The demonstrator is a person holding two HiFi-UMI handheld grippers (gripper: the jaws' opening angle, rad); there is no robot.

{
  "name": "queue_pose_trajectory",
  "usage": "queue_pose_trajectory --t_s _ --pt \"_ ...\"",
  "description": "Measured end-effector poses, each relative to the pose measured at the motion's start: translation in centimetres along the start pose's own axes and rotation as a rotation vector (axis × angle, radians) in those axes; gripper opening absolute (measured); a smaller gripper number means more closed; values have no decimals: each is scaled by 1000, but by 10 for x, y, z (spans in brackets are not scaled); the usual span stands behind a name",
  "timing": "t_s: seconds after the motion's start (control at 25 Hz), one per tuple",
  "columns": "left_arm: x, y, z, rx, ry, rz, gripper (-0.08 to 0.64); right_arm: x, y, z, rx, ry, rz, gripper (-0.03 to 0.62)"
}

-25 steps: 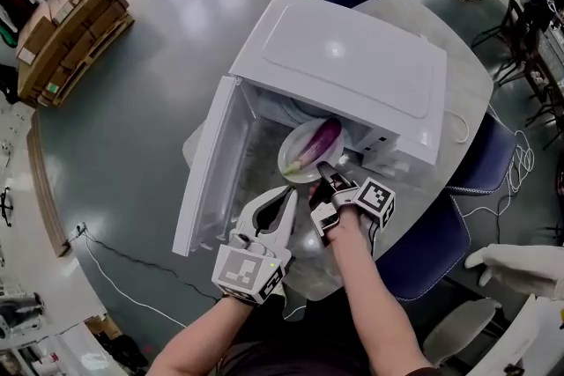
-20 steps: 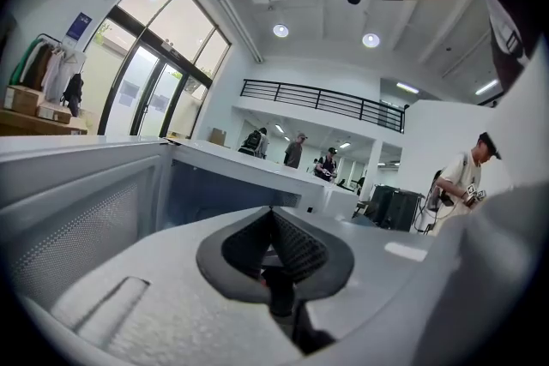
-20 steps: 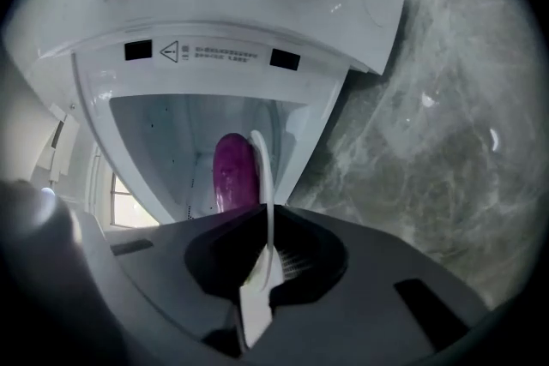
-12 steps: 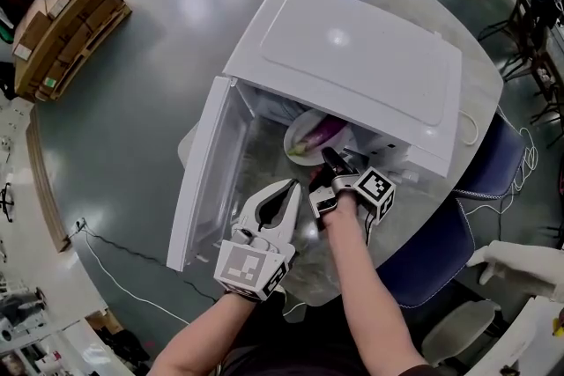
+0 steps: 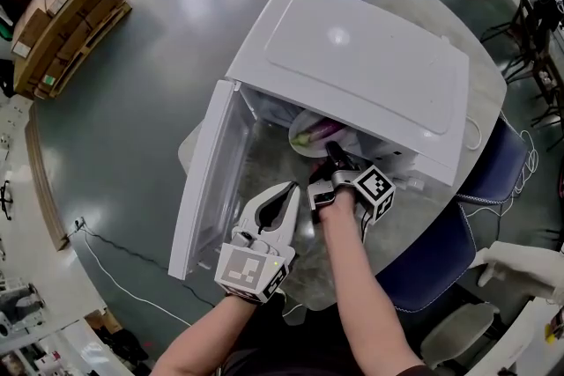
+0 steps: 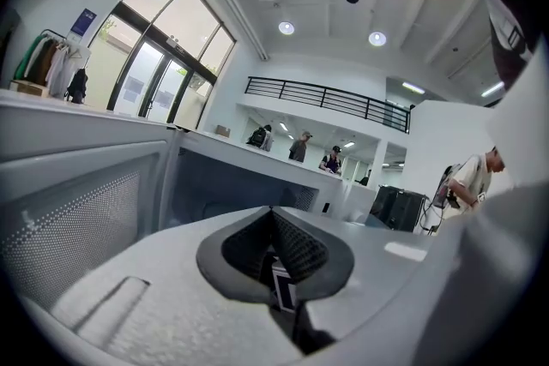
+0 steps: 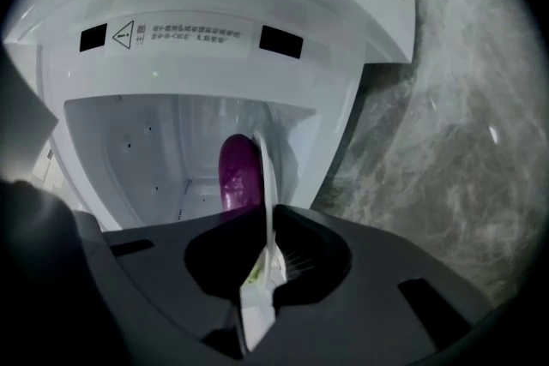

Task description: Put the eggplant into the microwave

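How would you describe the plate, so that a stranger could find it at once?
Find the big white microwave on the grey table, its door swung open. At its mouth is a white plate, its rim pinched by the right tongs. It alone carries a purple eggplant.

Right claw [image 5: 334,158] clamped on plate [image 7: 268,201] (arm extended); left claw [image 5: 289,193] closed, empty.
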State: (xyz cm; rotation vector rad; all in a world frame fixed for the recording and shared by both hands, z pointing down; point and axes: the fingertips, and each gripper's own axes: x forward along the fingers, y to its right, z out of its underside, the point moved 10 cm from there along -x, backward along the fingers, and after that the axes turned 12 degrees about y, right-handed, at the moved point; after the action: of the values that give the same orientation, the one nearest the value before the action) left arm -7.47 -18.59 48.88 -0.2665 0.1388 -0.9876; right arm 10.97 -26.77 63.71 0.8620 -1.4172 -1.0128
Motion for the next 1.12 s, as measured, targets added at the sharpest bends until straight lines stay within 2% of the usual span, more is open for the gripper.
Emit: queue_pose_trajectory --t_s 0.28,0.44,0.64,0.88,1.04,1.12 --pt "0 -6 1 -5 0 -9 8 9 1 3 3 20 -45 23" --pt "1 -8 2 -10 -1 -9 8 10 1 4 0 -6 -72 103" --pt "1 -4 2 -9 1 -5 8 -2 4 6 -18 -26 -50 121" --pt "-1 -3 -1 -6 5 -3 8 -16 8 18 2 -57 -10 118" --pt "-3 -5 -4 -8 11 -11 8 -10 6 22 4 -72 -2 21" --pt "-3 -8 -4 -10 11 -17 8 -5 2 22 9 -66 -22 20"
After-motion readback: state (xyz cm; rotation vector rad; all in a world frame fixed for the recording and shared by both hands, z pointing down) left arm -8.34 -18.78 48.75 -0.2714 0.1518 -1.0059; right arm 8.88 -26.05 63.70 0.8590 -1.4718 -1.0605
